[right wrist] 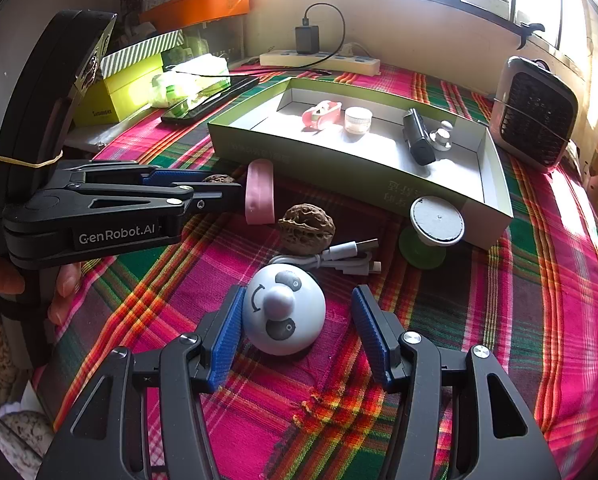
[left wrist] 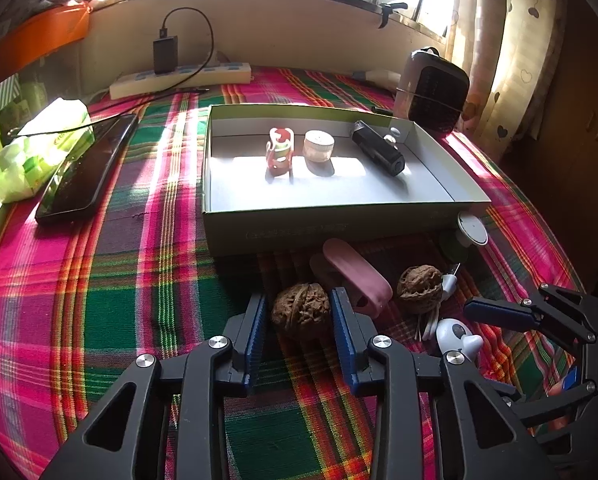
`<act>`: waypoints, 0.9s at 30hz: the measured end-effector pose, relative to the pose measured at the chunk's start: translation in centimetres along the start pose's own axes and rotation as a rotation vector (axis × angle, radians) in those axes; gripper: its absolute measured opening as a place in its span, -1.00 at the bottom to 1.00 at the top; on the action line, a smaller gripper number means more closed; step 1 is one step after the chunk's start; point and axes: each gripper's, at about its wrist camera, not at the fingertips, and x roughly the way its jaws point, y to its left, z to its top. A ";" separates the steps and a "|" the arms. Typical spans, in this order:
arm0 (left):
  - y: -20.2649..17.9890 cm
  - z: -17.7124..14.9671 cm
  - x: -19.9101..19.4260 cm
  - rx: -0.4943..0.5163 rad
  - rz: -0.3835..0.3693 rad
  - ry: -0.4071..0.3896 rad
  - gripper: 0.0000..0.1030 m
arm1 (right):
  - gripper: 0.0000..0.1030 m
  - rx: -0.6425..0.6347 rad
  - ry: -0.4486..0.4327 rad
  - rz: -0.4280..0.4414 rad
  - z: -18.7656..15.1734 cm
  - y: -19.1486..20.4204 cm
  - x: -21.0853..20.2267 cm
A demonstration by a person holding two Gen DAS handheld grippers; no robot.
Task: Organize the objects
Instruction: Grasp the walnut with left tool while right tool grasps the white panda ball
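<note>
While the left tongs [left wrist: 299,312] straddle a walnut [left wrist: 302,311] on the plaid-covered desk [left wrist: 119,280], their blue pads sit close on either side of it, at or nearly at its shell; I cannot tell whether they press. The right tongs [right wrist: 299,320] stand wider around a white panda-faced dome [right wrist: 285,312]; the left pad touches it, the right pad stands clear. A second walnut [right wrist: 307,226] lies just beyond, beside a coiled white cable [right wrist: 339,258] and a pink case [right wrist: 260,192]. A round white-topped green piece [right wrist: 435,222] rests against the near wall of the open cardboard box [right wrist: 299,156]. Inside the box stand a red-and-white trinket [left wrist: 281,152], a small pale jar [left wrist: 319,146], a black cylinder [left wrist: 377,148] and a silver knob [right wrist: 441,138].
</note>
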 end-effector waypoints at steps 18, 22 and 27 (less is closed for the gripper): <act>0.1 0.0 -0.1 0.000 0.000 -0.001 -0.45 | -0.20 -0.006 -0.003 0.004 0.1 -0.1 0.0; 0.0 0.0 -0.1 0.003 0.000 -0.002 -0.45 | -0.20 -0.003 -0.005 0.004 0.1 -0.1 0.0; -0.2 -0.1 -0.3 0.015 0.005 -0.007 -0.45 | -0.20 -0.001 -0.010 0.003 0.1 -0.1 -0.1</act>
